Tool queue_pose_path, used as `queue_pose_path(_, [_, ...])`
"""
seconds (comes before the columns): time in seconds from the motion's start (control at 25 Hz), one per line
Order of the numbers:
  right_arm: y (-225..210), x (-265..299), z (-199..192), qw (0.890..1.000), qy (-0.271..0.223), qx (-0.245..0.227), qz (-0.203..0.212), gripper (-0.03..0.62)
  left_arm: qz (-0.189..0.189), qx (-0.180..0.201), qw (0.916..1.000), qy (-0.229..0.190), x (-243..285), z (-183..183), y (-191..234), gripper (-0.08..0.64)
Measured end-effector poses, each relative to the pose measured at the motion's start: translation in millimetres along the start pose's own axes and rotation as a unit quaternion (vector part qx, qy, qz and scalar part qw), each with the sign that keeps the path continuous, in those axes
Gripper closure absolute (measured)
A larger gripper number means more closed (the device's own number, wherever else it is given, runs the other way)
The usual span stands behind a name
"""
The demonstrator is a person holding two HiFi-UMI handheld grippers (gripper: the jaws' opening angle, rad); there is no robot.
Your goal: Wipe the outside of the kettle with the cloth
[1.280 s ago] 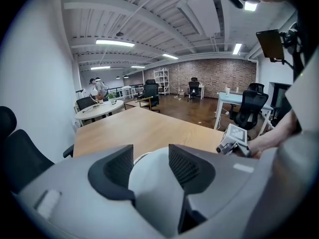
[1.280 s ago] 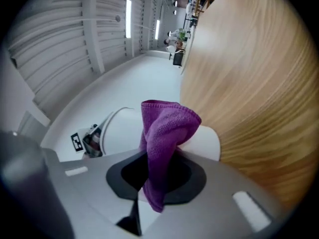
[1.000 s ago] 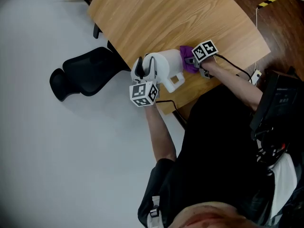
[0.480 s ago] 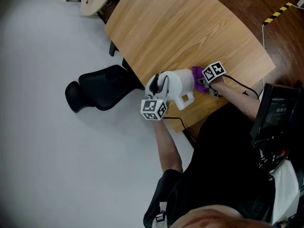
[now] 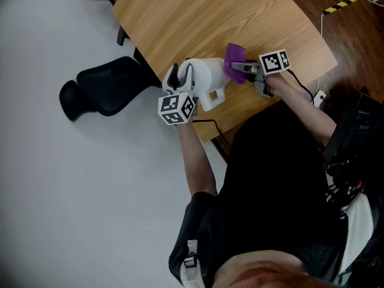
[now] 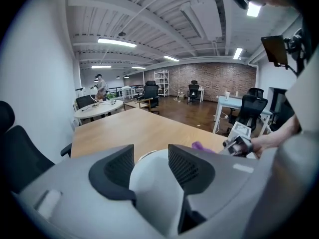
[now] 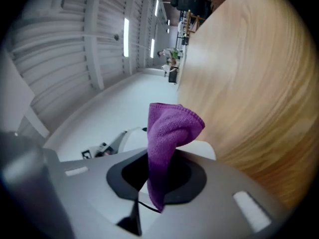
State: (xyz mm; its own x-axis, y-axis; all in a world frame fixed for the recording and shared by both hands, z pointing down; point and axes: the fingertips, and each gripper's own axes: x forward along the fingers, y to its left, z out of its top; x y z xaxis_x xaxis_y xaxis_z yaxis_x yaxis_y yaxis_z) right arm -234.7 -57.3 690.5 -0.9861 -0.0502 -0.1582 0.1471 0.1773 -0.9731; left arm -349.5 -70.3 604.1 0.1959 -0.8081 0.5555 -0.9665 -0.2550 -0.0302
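Observation:
A white kettle [image 5: 206,78] stands near the front edge of the wooden table [image 5: 198,17]. My left gripper [image 5: 182,80] reaches in from the kettle's left. In the left gripper view the white kettle [image 6: 152,183] fills the gap between the left gripper's [image 6: 152,158] pads; its jaws have just been closing and then eased a little, still on the kettle. My right gripper [image 5: 241,67] is shut on a purple cloth [image 5: 233,54], which it holds up at the kettle's upper right. The cloth [image 7: 169,128] stands folded out of the right gripper [image 7: 157,176].
A black office chair [image 5: 102,92] stands on the pale floor left of the table. A black cable [image 5: 207,123] hangs off the table's front edge. Dark equipment [image 5: 360,131] sits at the person's right. More tables and chairs [image 6: 99,108] lie far across the room.
My right gripper has risen with the purple cloth, from low against the kettle's right side to higher up by its top. The left gripper has stayed on the kettle.

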Motion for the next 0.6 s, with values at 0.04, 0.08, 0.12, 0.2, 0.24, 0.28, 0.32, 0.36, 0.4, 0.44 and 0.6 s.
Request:
queue_pose_path(0.04, [31.0, 1.8, 9.7, 0.999, -0.012, -0.014, 0.048, 0.543, 0.007, -0.002, 1.0000, 0.005, -0.4, -1.2, 0.2, 0.468])
queue_pose_path(0.08, [56.1, 4.1, 12.3, 0.997, -0.013, -0.020, 0.080, 0.543, 0.012, -0.003, 0.9998, 0.012, -1.2, -3.2, 0.4, 0.469])
queue_pose_path(0.12, [77.6, 7.9, 11.3, 0.995, -0.006, -0.027, 0.100, 0.543, 0.016, -0.003, 0.9997, 0.019, -2.1, -5.2, 1.0, 0.469])
queue_pose_path(0.2, [105.2, 19.3, 4.8, 0.992, 0.019, -0.045, 0.115, 0.543, 0.020, 0.002, 0.9995, 0.023, -2.2, -7.2, 0.6, 0.468])
queue_pose_path(0.24, [106.9, 24.9, -0.6, 0.992, 0.034, -0.053, 0.106, 0.543, 0.020, 0.004, 0.9996, 0.022, -2.0, -7.8, -1.2, 0.468])
queue_pose_path(0.28, [103.5, 29.4, -5.8, 0.992, 0.049, -0.063, 0.094, 0.543, 0.020, 0.005, 0.9996, 0.020, -1.7, -8.3, -3.5, 0.468])
queue_pose_path(0.32, [97.9, 32.4, -9.9, 0.992, 0.060, -0.069, 0.084, 0.539, 0.019, 0.006, 0.9996, 0.018, -1.8, -8.4, -5.6, 0.468])
queue_pose_path(0.36, [92.1, 33.6, -12.4, 0.993, 0.063, -0.064, 0.082, 0.534, 0.019, 0.007, 0.9997, 0.016, -2.5, -8.1, -7.2, 0.466])
queue_pose_path(0.4, [85.7, 33.4, -14.2, 0.993, 0.062, -0.053, 0.082, 0.534, 0.020, 0.009, 0.9997, 0.014, -3.5, -7.4, -8.4, 0.466])
queue_pose_path(0.44, [76.5, 32.5, -16.5, 0.994, 0.063, -0.044, 0.075, 0.535, 0.021, 0.012, 0.9996, 0.012, -4.6, -6.7, -9.6, 0.466])
queue_pose_path(0.6, [8.6, 25.4, -33.4, 0.997, 0.077, -0.015, -0.001, 0.537, 0.023, 0.021, 0.9995, 0.001, -7.5, -4.7, -15.0, 0.466])
